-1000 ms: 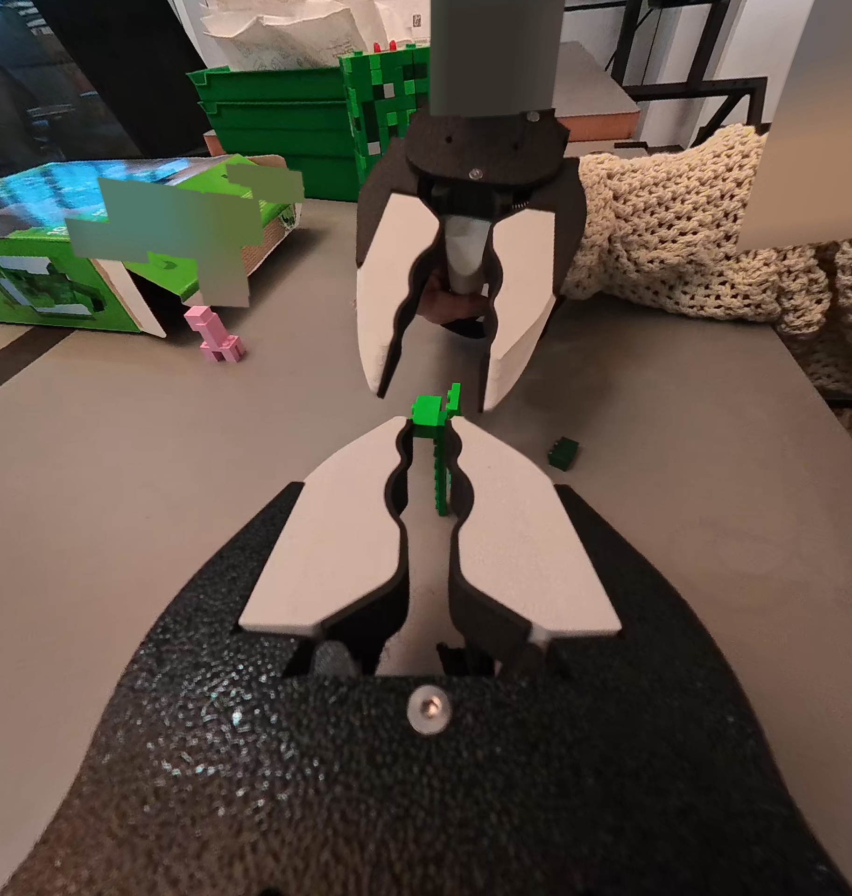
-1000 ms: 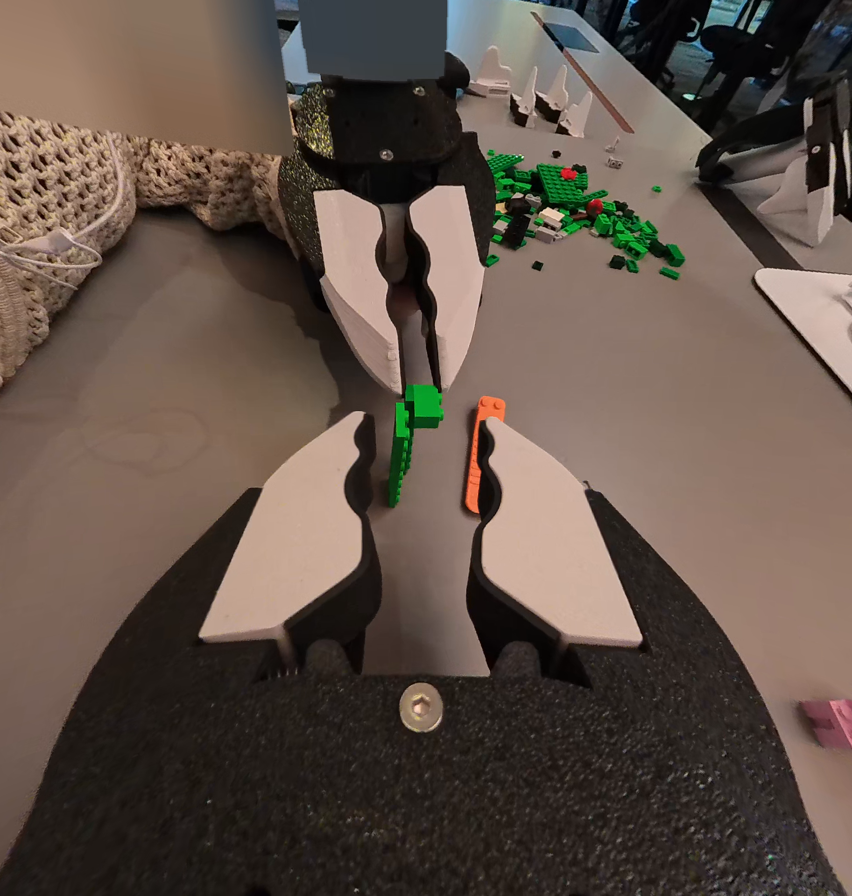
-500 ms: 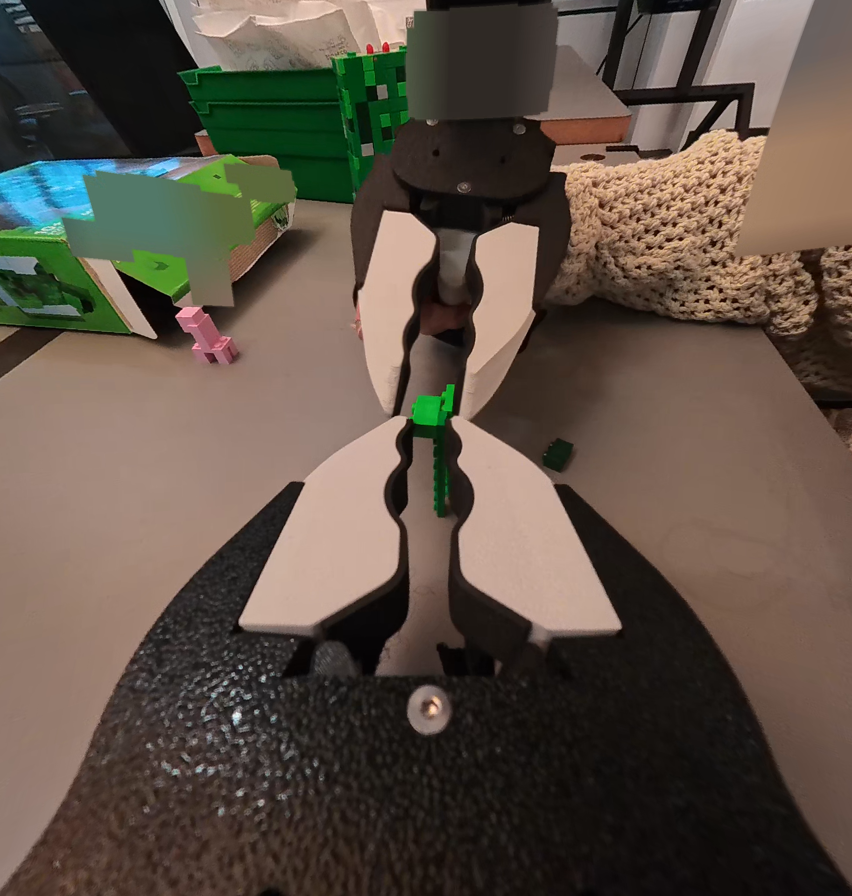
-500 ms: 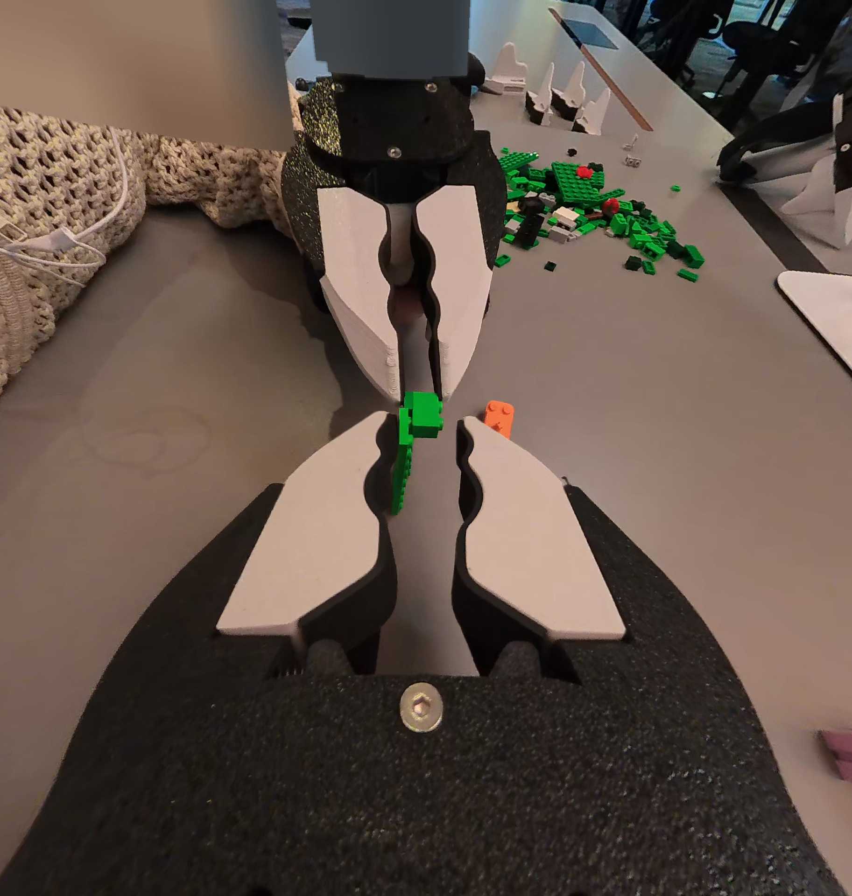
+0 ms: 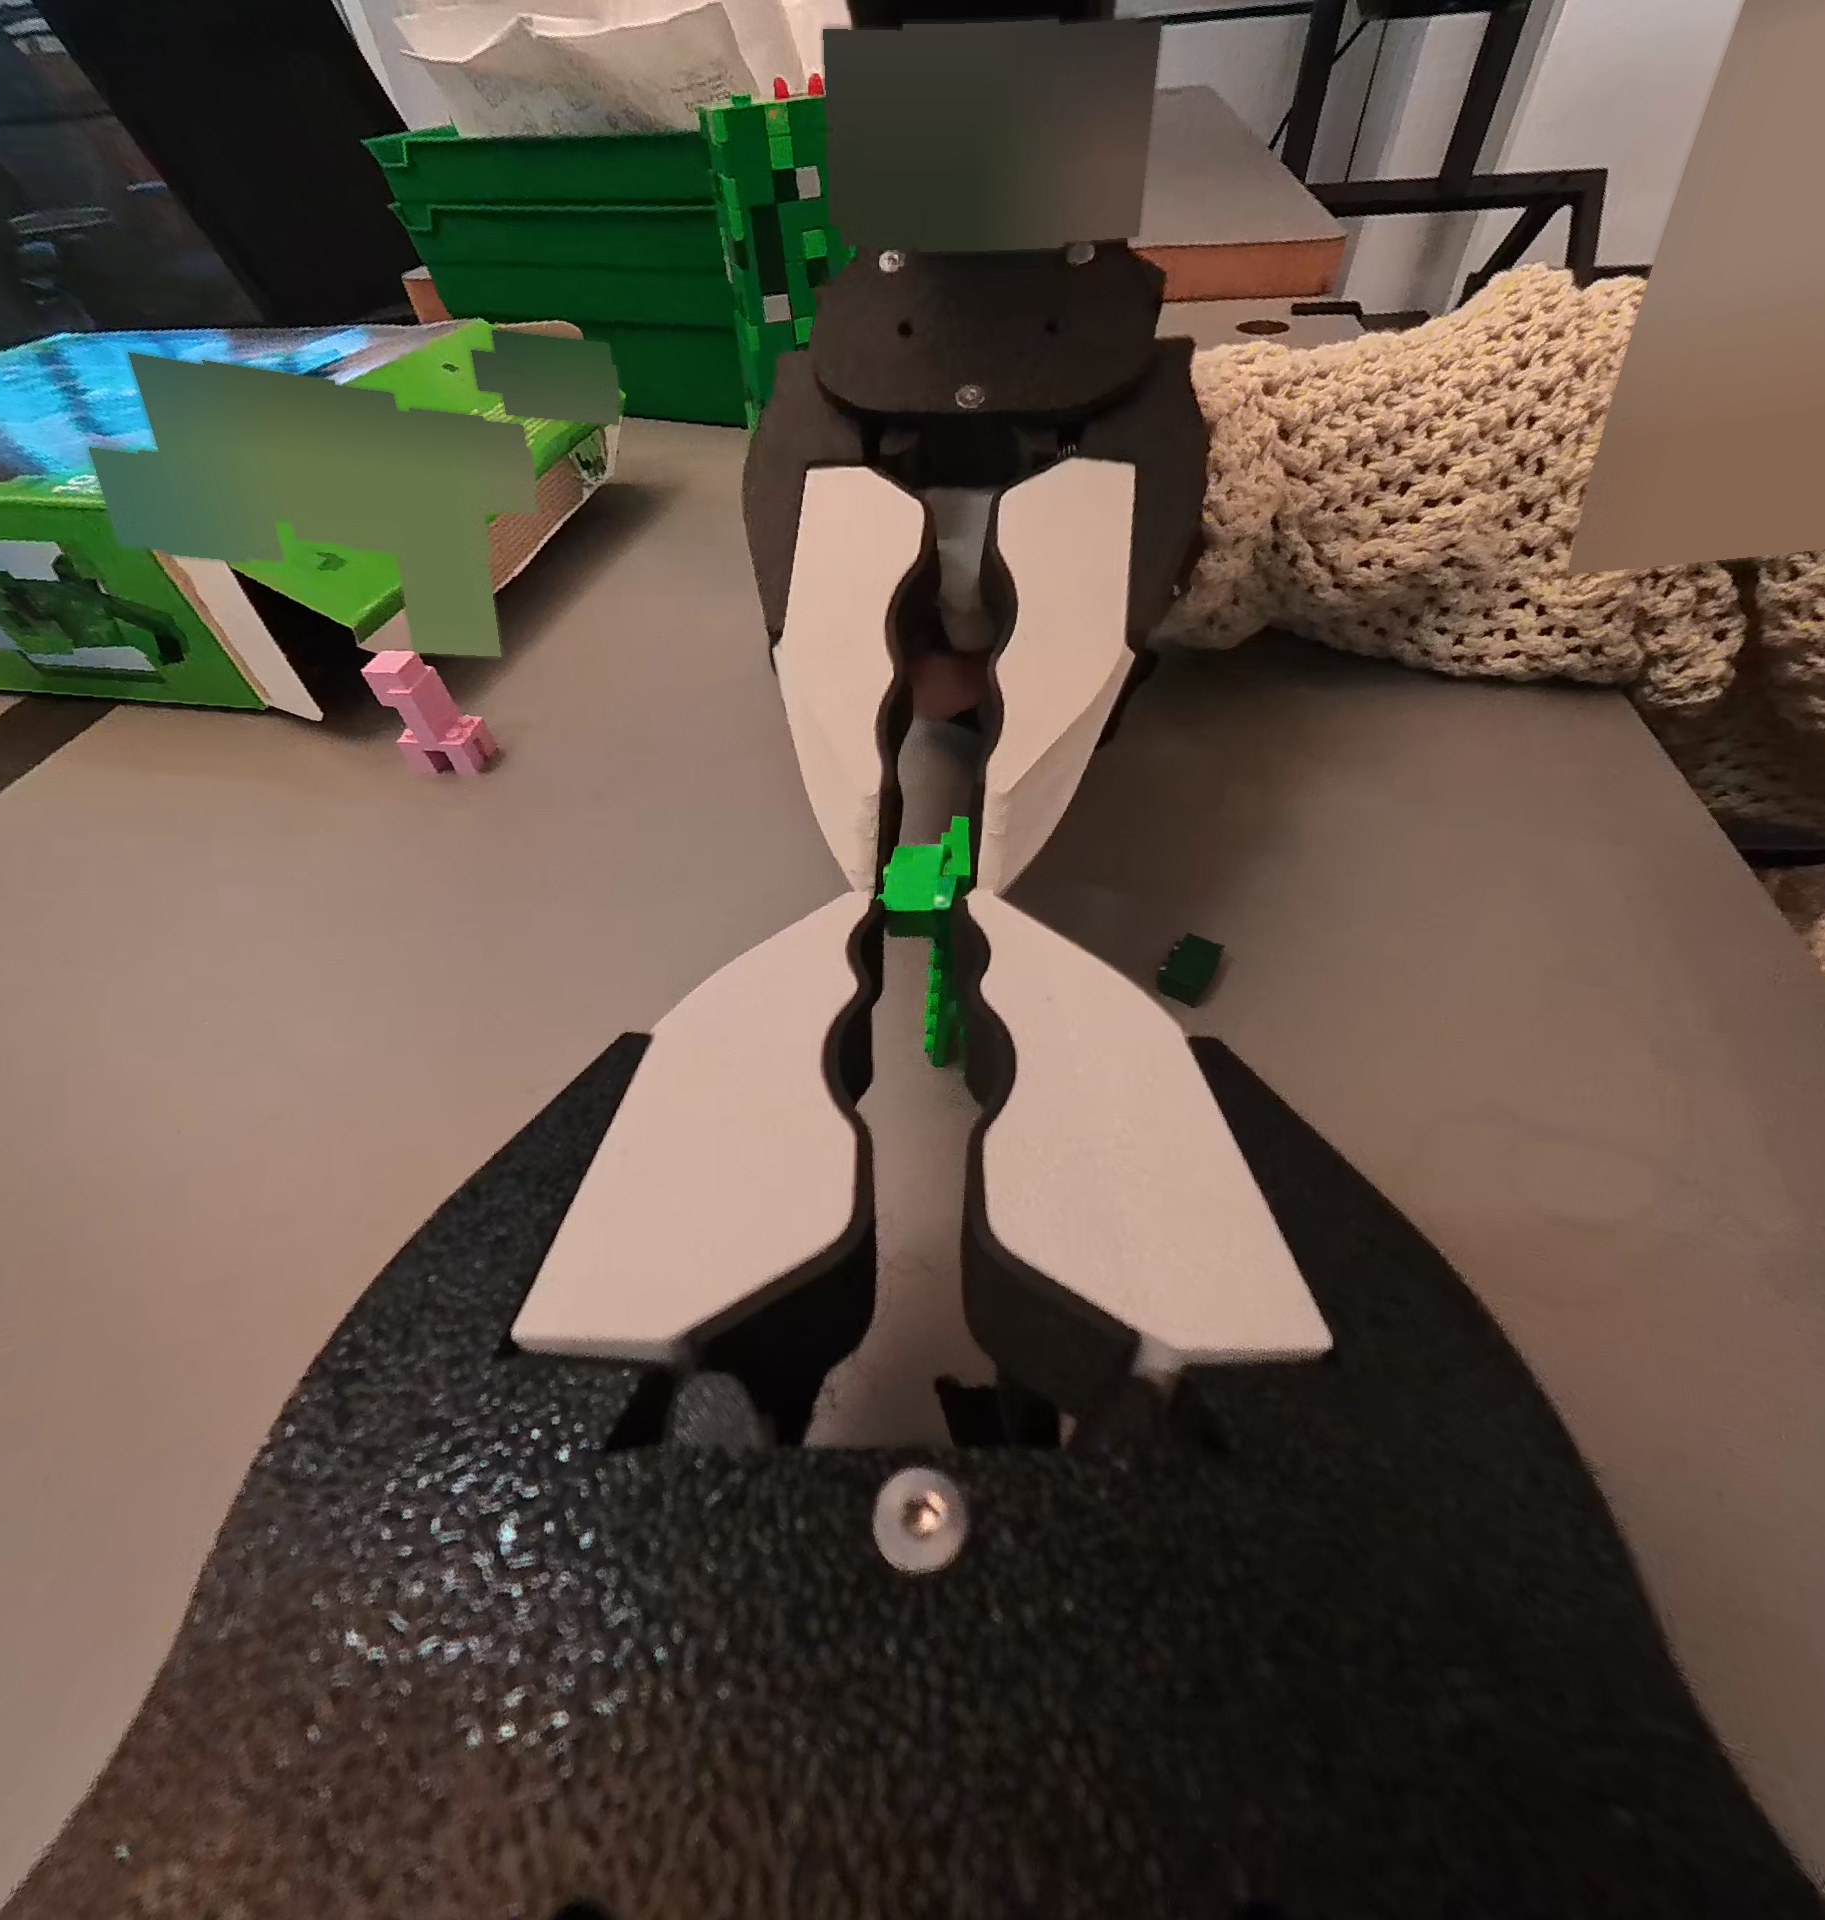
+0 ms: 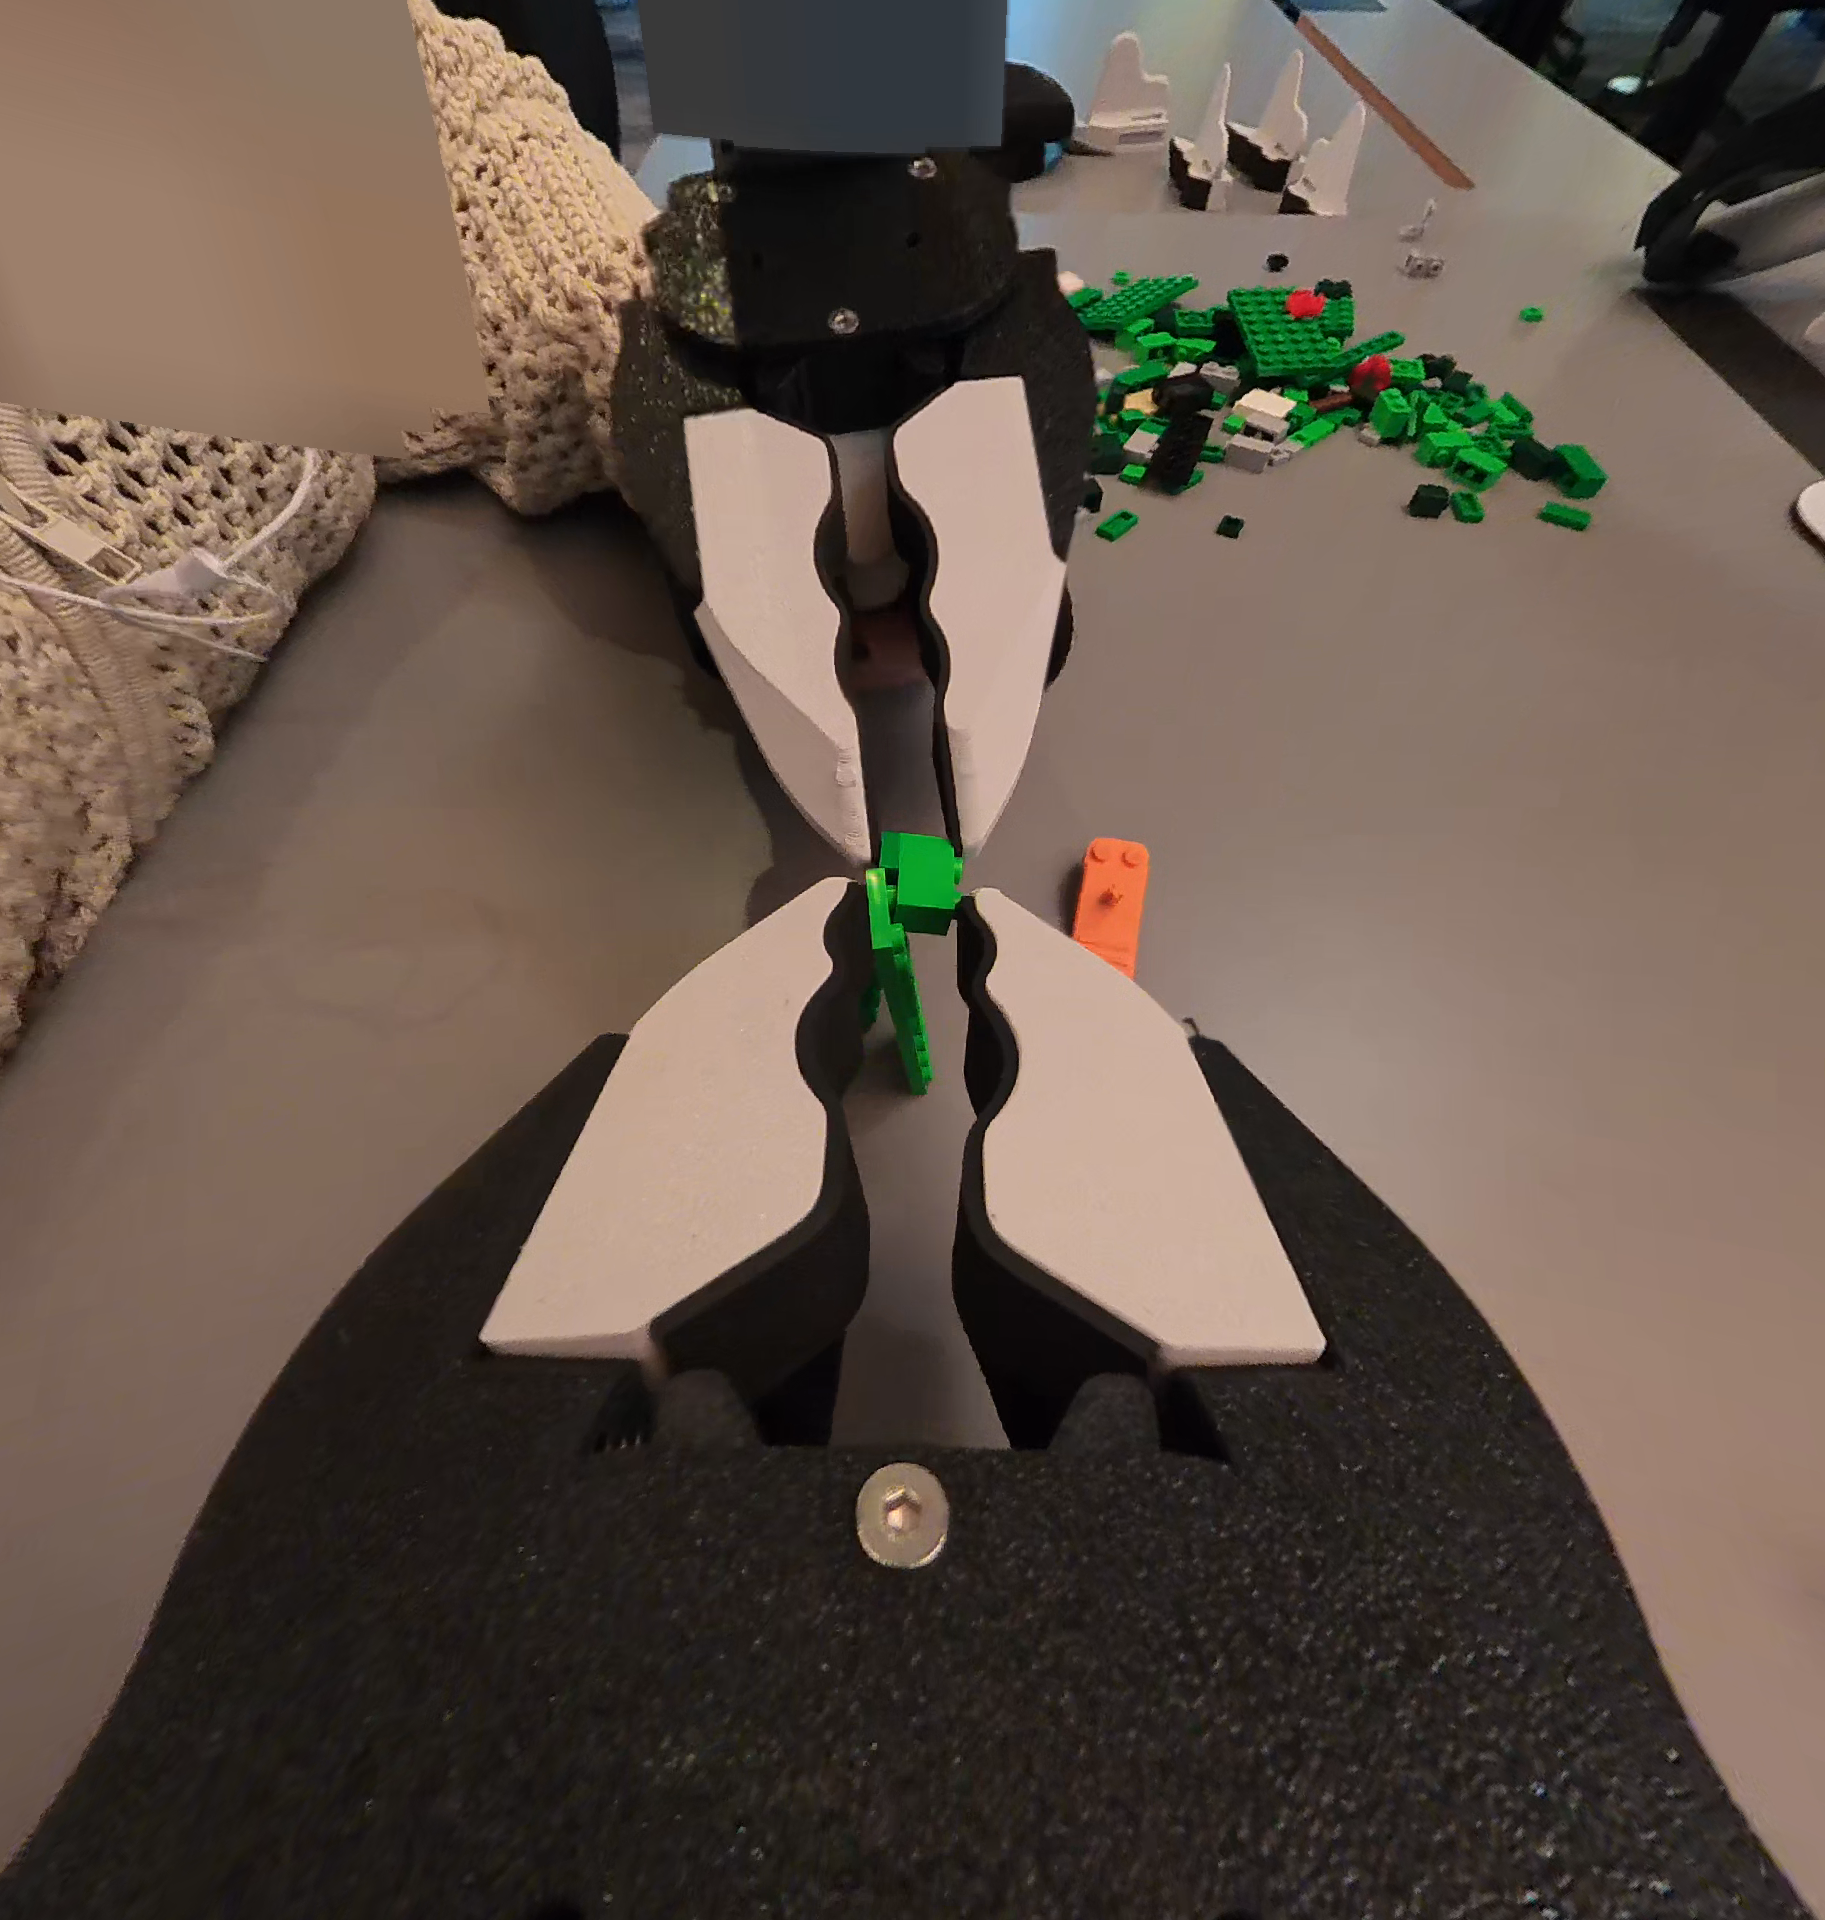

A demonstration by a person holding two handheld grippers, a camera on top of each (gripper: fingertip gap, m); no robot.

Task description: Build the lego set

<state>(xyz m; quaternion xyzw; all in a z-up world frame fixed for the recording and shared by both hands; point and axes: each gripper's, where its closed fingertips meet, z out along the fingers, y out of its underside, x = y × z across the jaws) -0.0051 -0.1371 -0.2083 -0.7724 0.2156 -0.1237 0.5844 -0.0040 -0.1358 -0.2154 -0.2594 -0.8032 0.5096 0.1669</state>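
Note:
A thin green plate [image 6: 903, 1003] stands on edge with a small green brick [image 6: 926, 875] on its side. It also shows in the left wrist view [image 5: 944, 987], with the brick [image 5: 916, 881] at its far end. My left gripper [image 5: 916, 906] is shut on this green piece. My right gripper [image 6: 910, 896] faces it tip to tip and is shut on the same piece, one finger against the plate and the other against the brick. Both hold it just above the grey table [image 6: 1407, 831].
An orange brick separator [image 6: 1110, 904] lies right of my right gripper. A pile of loose bricks [image 6: 1303, 405] lies farther back. In the left wrist view are a dark green brick [image 5: 1188, 966], a pink figure [image 5: 425, 717], a box [image 5: 56, 582], green trays [image 5: 565, 229] and knitted cloth [image 5: 1407, 499]. Less than 4 cm separates the two grippers' tips.
My right gripper has narrowed from wide open and closed on the green plate and brick, shifting away from the orange separator. My left gripper has kept its hold and stayed in place.

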